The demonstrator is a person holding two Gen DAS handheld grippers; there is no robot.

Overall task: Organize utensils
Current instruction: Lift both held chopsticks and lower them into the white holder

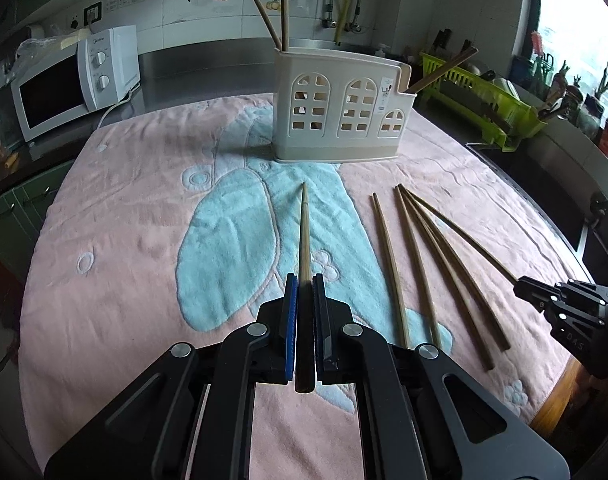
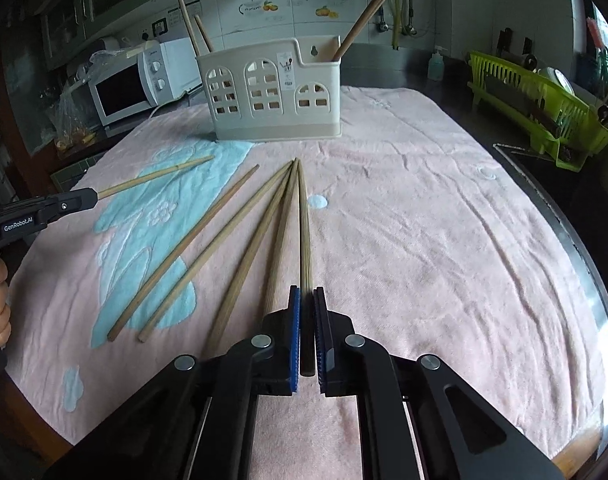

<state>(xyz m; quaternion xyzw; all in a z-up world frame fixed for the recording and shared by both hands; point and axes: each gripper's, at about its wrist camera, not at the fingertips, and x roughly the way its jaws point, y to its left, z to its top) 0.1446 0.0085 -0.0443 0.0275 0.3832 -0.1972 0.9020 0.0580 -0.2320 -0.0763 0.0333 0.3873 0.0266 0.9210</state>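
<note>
Both tools are clenched, each on one slim brown wooden chopstick. The left tool (image 1: 304, 292) grasps its chopstick (image 1: 303, 232) near the thick end, so the long axis runs straight out along the fingers and the thin tip points at the cream plastic utensil holder with arched window cut-outs (image 1: 343, 108), which stands ahead on the pink and blue towel (image 1: 144, 240) covering the bench. The right tool (image 2: 307, 304) grasps its own chopstick (image 2: 304, 232) the same way, tip aimed up the towel toward the holder (image 2: 272, 92).

In the right wrist view that chopstick's tip seems to lie against the tips of the loose chopsticks (image 2: 208, 248) fanned out on the towel just to its left; whether it has cleared the cloth cannot be told.

The holder lies ahead of both tools, well apart from either. It already carries two chopsticks in its tall left end and one in its low right end. The left tool looks lined up with the tall end and the right tool with the low end, so each stick would likely need lifting, tilting toward upright and lowering tip-first into its nearer compartment.
</note>
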